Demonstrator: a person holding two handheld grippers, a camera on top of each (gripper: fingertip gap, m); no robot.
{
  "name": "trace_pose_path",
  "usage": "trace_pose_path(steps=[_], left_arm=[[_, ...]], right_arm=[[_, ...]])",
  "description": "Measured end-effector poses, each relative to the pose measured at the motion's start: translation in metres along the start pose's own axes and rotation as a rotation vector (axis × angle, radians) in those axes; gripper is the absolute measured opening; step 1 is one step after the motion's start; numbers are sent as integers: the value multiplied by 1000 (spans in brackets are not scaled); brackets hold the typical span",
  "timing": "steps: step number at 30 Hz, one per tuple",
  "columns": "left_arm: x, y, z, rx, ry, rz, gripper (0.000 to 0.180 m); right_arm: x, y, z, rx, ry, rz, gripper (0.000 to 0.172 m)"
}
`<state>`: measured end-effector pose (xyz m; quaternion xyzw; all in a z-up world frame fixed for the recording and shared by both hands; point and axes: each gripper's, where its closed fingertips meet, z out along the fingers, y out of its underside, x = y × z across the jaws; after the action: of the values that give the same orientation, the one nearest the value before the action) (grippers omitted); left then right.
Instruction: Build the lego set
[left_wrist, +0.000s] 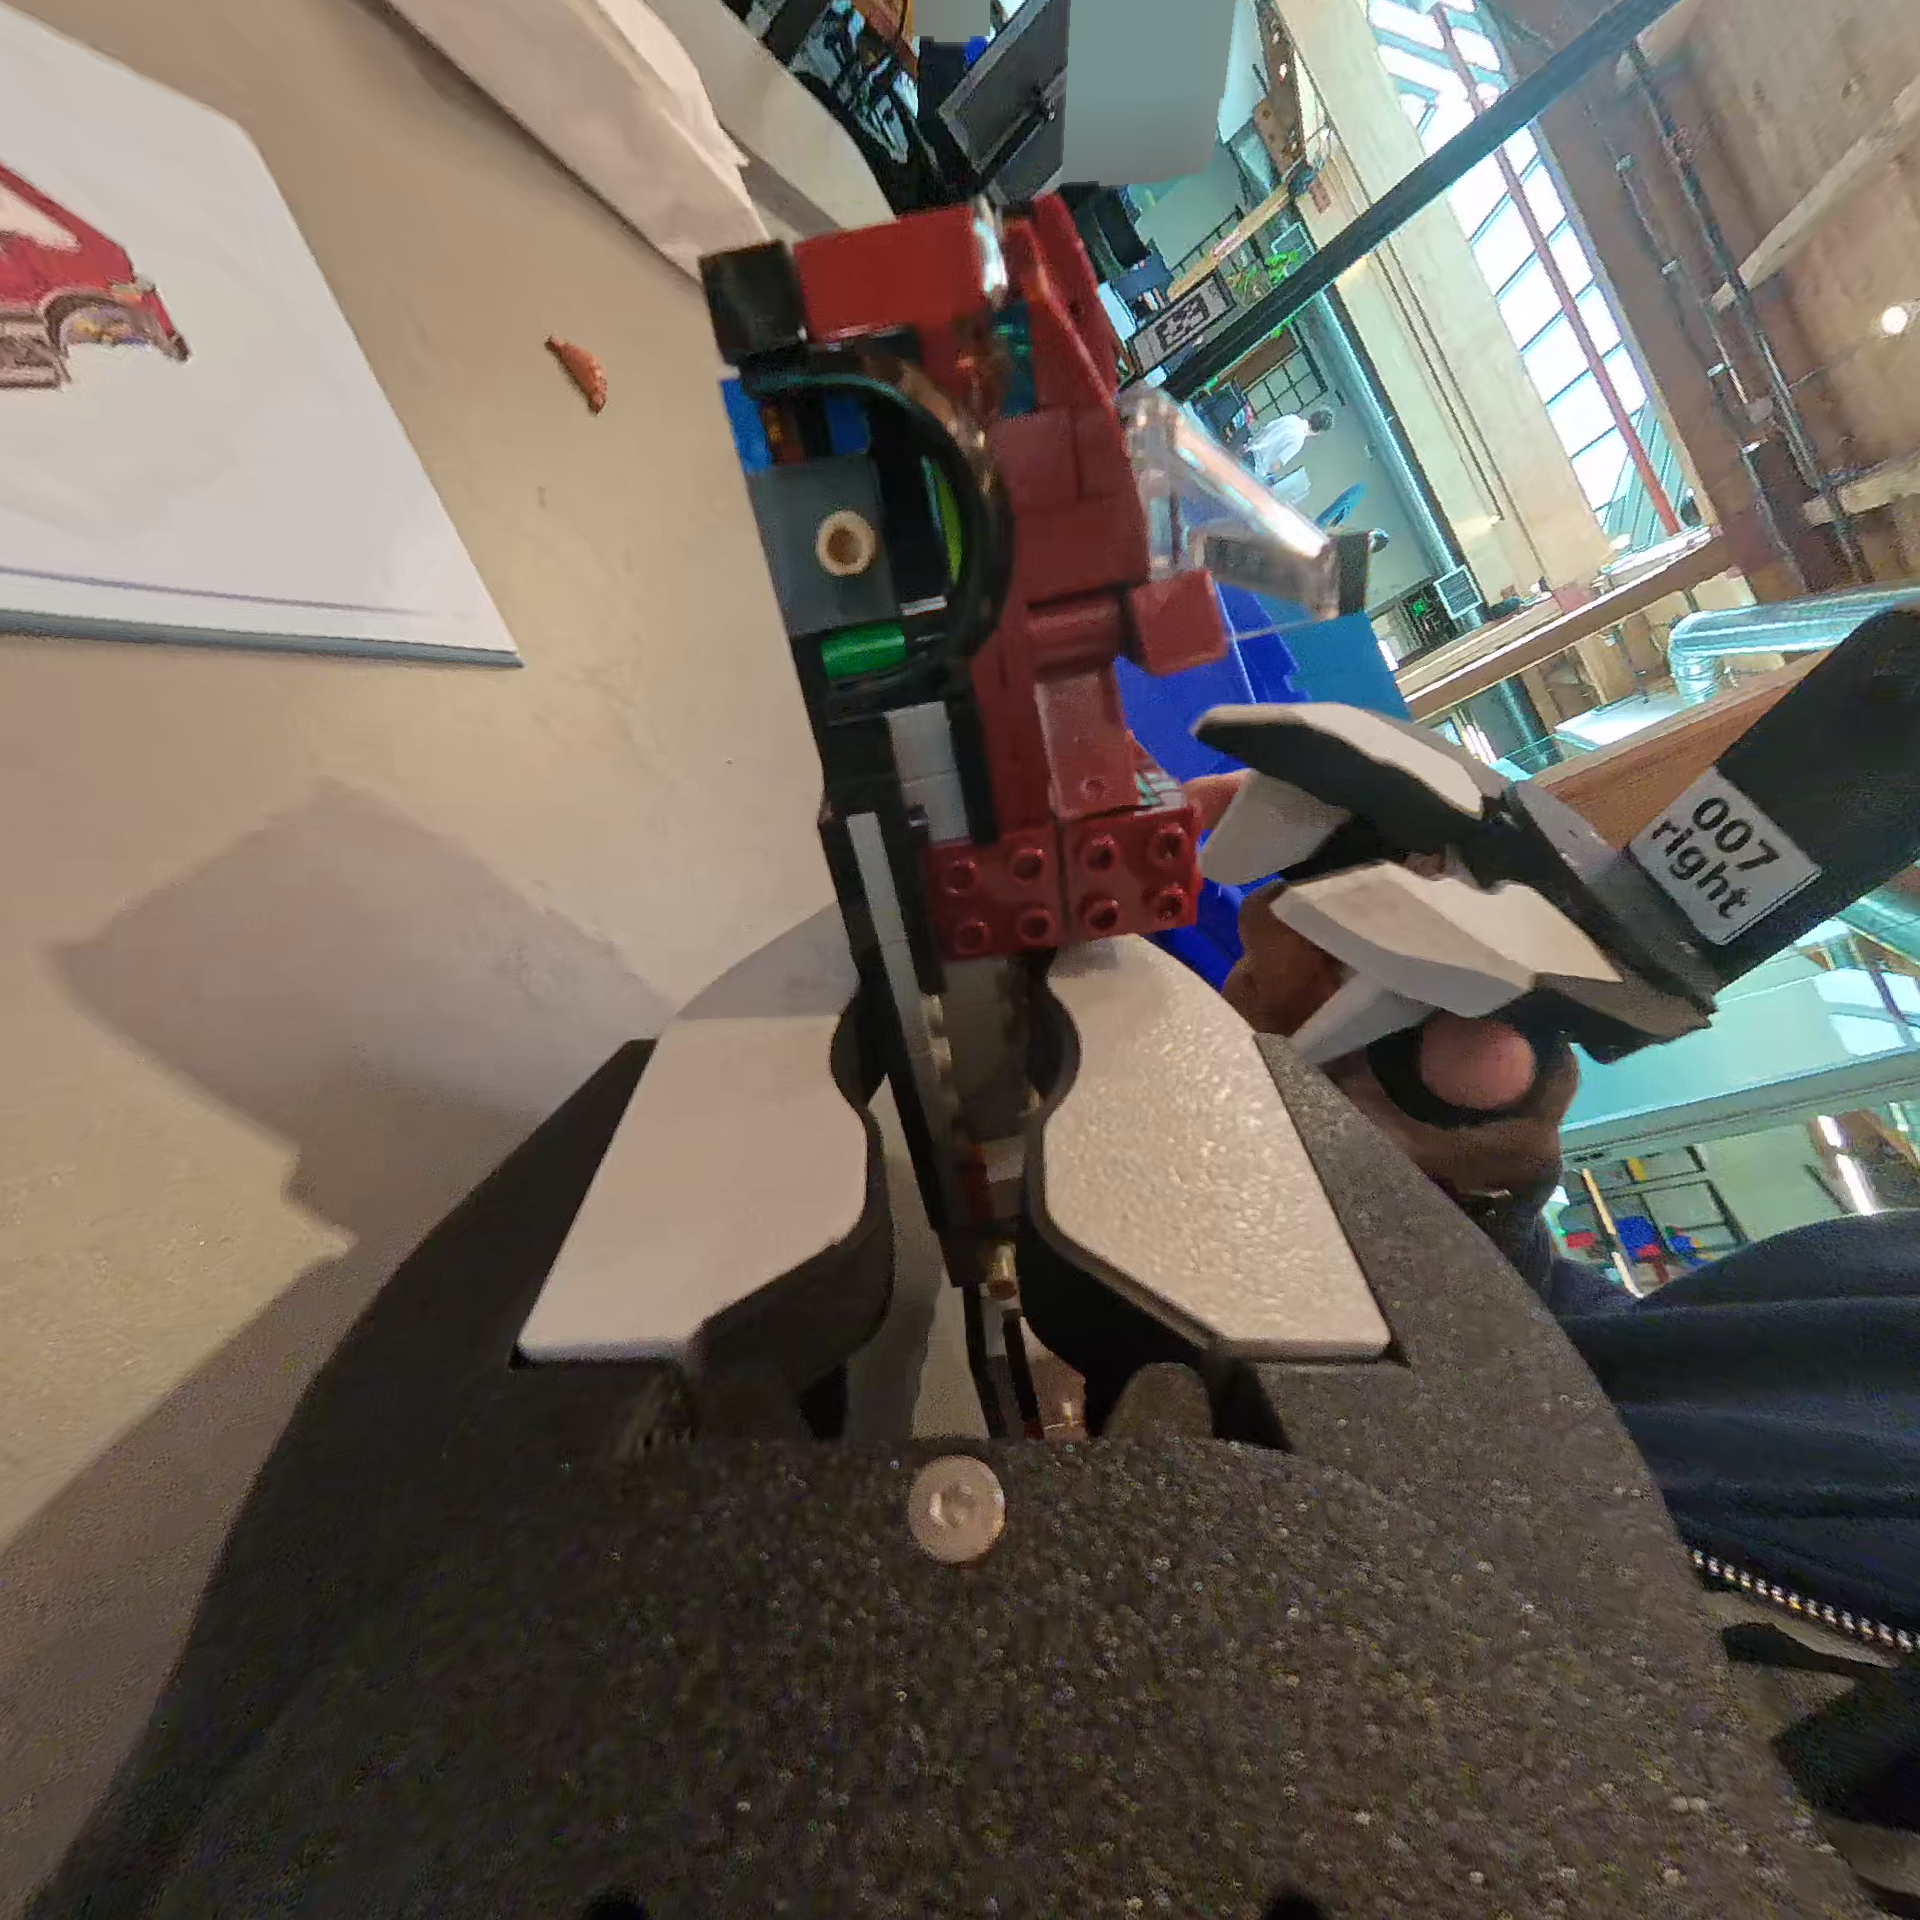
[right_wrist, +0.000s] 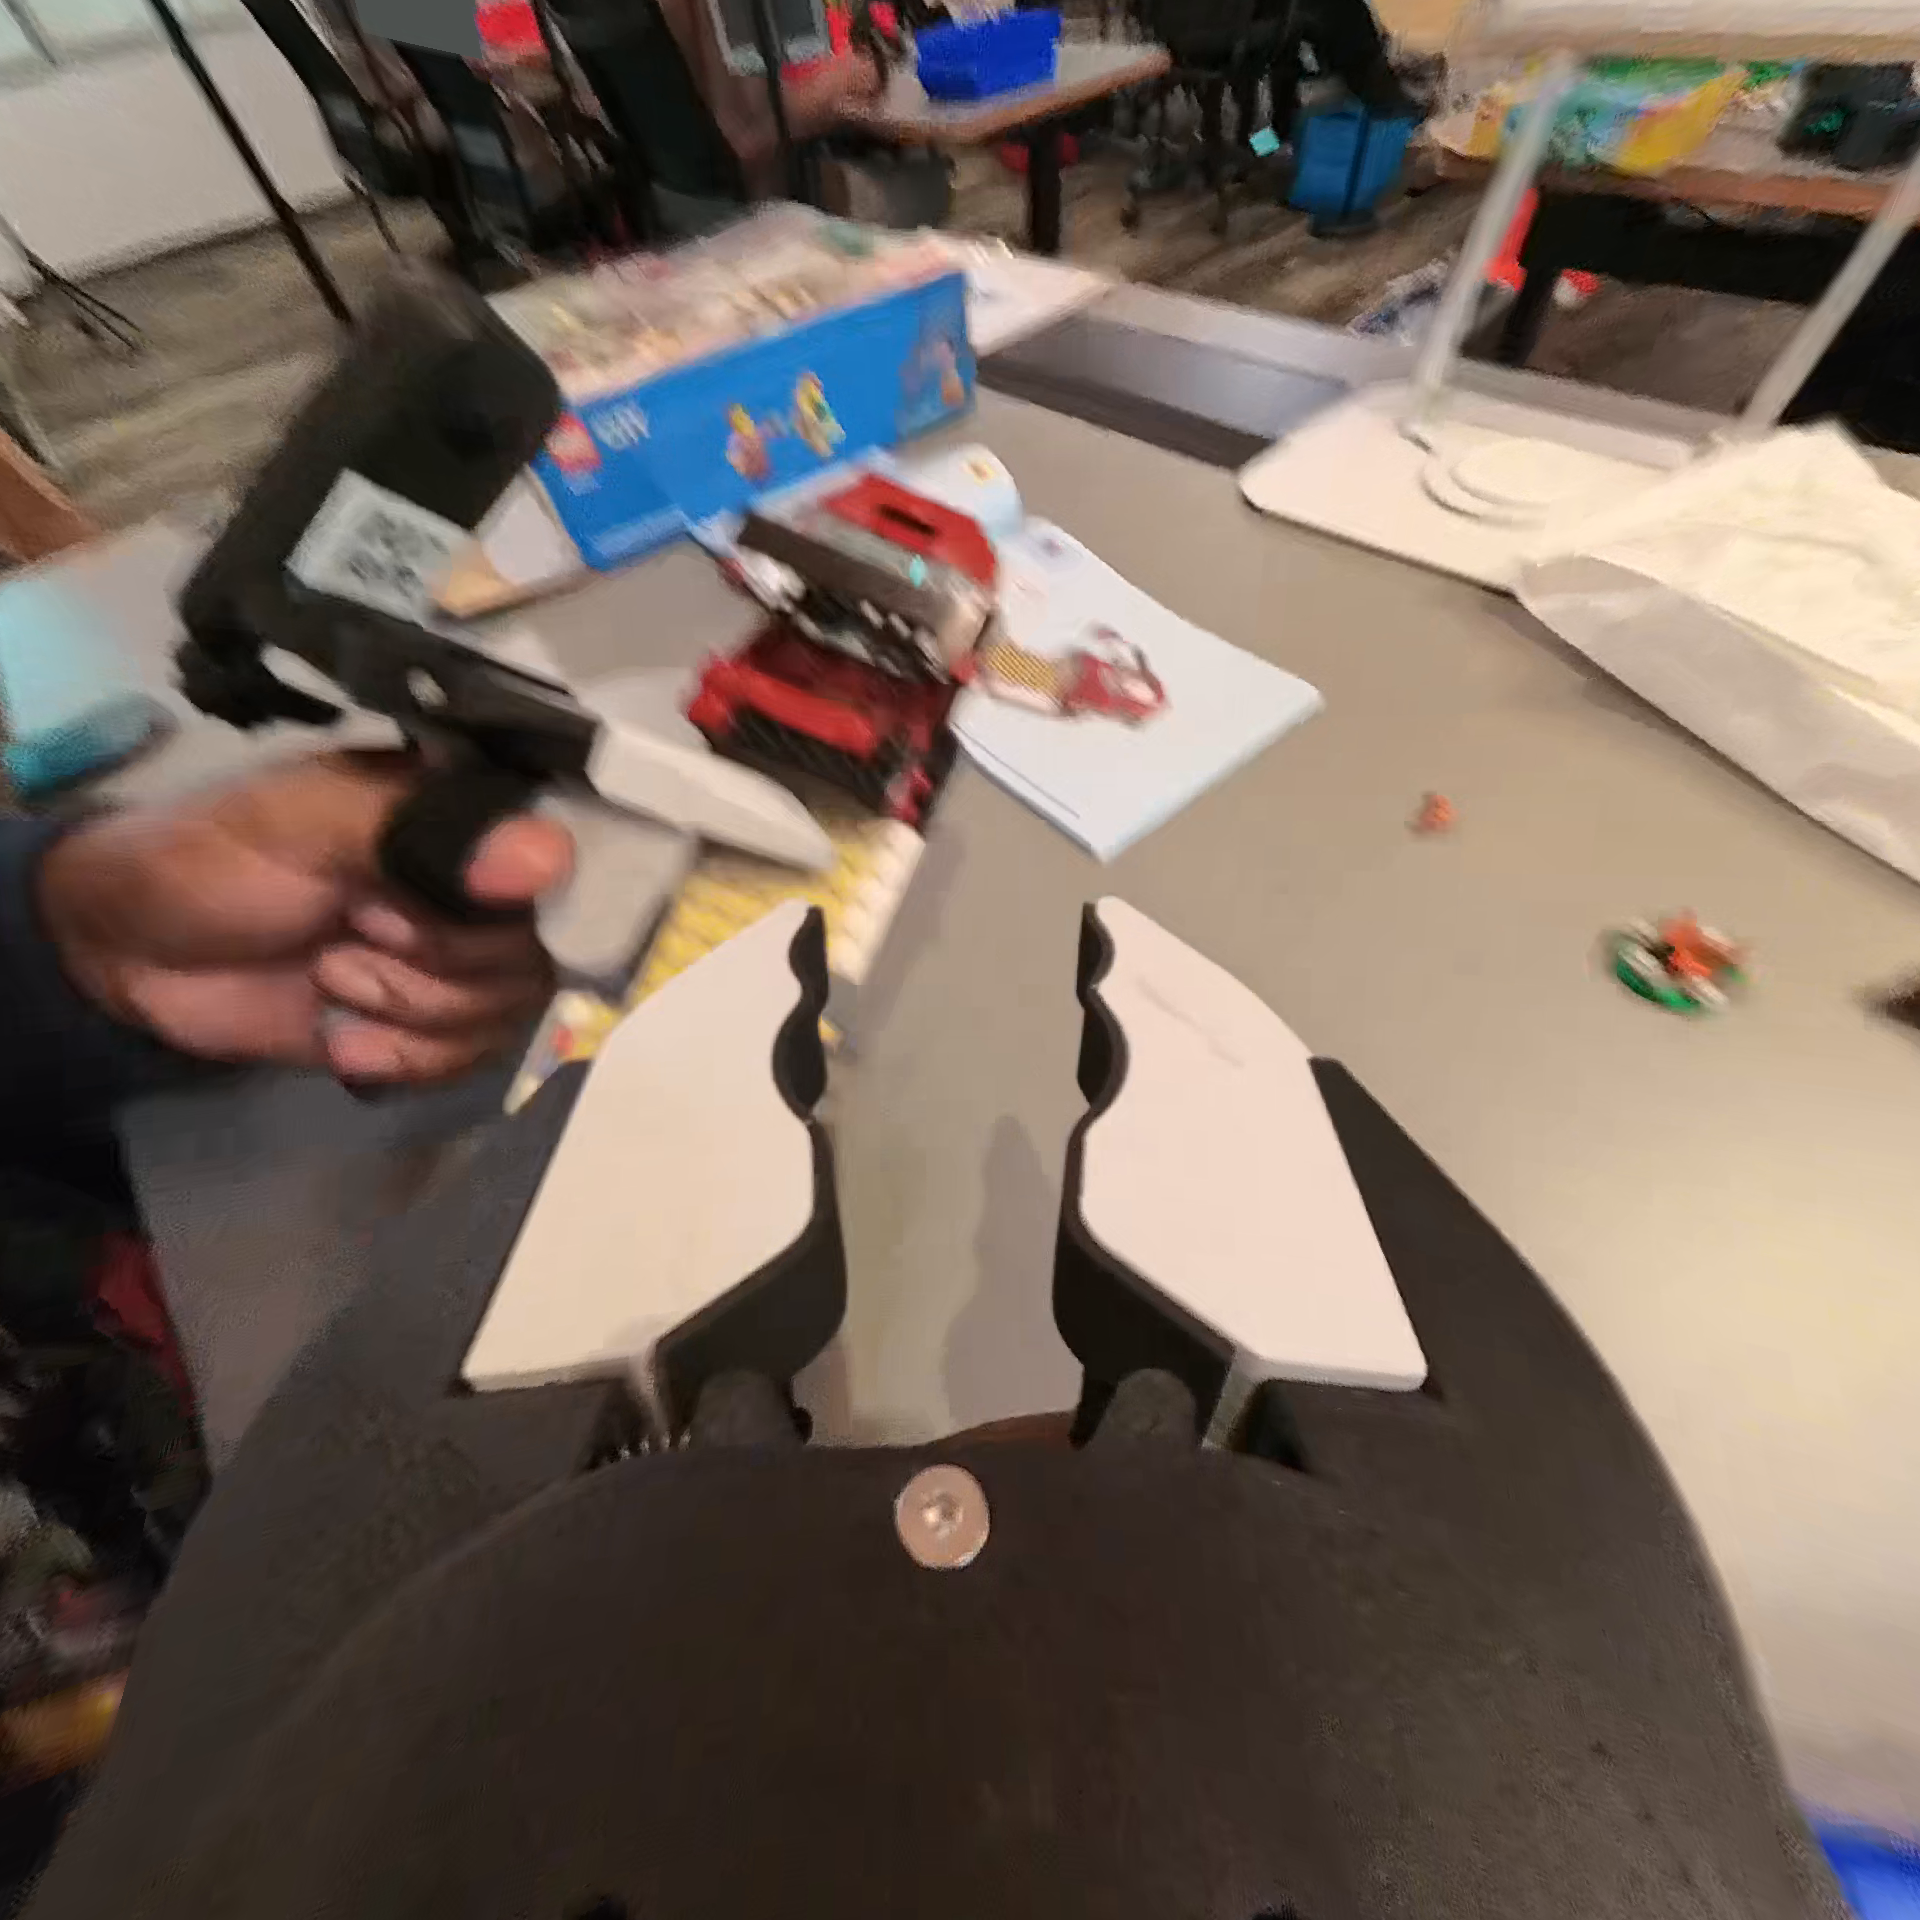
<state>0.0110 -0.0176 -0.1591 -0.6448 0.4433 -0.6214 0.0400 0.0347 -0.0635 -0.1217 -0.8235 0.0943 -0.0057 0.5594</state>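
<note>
**Brick-built model clamped in the left claw, right claw standing apart beside it**

The brick-built model (left_wrist: 997, 644), dark red with black, grey, blue and clear parts, is being gripped at its lower end by the left gripper (left_wrist: 961, 1049), whose grey fingers (left_wrist: 1195, 1143) are pressing on it from both sides. In the left wrist view its long axis is running from 6 o'clock to 12 o'clock, leaning slightly toward 11, and it is pointing away from the camera, lifted off the surface.

The surface is a pale grey-beige table (right_wrist: 1455, 1143) in a large, busy workshop room with tall windows, dark beams and other tables at the back (the right wrist view is blurred, so far details are soft). An open booklet (right_wrist: 1153, 717) with a red picture is lying past the model at about 1 o'clock from it in the right wrist view. A blue box (right_wrist: 769, 416) is sitting at 11 o'clock, a white sheet (right_wrist: 1725, 582) at 2 o'clock, and a small green and orange piece (right_wrist: 1678, 966) at 3 o'clock.

The right gripper (right_wrist: 951, 997) is hanging with its fingers apart and nothing between them, only bare table showing in the gap. From the left wrist view it is sitting at 3 o'clock of the model, its tips just beside the red studded blocks, with a person's hand (left_wrist: 1455, 1081) on its handle.
</note>
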Motion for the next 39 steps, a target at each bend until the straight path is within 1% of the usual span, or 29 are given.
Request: trace_pose_path(steps=[4,6,8,11,13,18,20,21,23,24,29,33,36,39], left_arm=[[-5,5,0,-53,41,-50,23],[-5,10,2,-83,55,-56,23],[-4,15,5,-110,67,-56,23],[0,21,9,-136,96,-61,23],[1,24,11,-146,98,-52,23],[1,28,12,-162,104,-57,23],[0,29,12,-167,105,-56,23],[1,30,13,-170,106,-57,23],[1,31,13,-177,109,-53,24],[2,32,13,-180,110,-48,24],[0,32,12,-188,101,-20,23],[-1,28,11,-173,101,3,23],[-2,24,9,-154,100,21,23],[-3,21,7,-137,107,15,23]], right_arm=[[42,62,-49,-228,120,8,42],[51,94,-73,-338,159,25,40],[53,117,-90,-410,183,46,39],[56,135,-103,-459,226,67,39],[65,138,-113,-470,286,62,39],[78,146,-126,-504,348,89,38],[78,151,-123,-528,343,90,35],[78,153,-120,-537,343,94,31],[76,153,-113,-538,341,82,15],[75,152,-108,-537,337,70,12],[67,138,-73,-558,299,-16,12],[56,121,-30,-555,256,-102,12],[42,111,2,-529,202,-104,12],[32,105,22,-509,163,-105,13]])
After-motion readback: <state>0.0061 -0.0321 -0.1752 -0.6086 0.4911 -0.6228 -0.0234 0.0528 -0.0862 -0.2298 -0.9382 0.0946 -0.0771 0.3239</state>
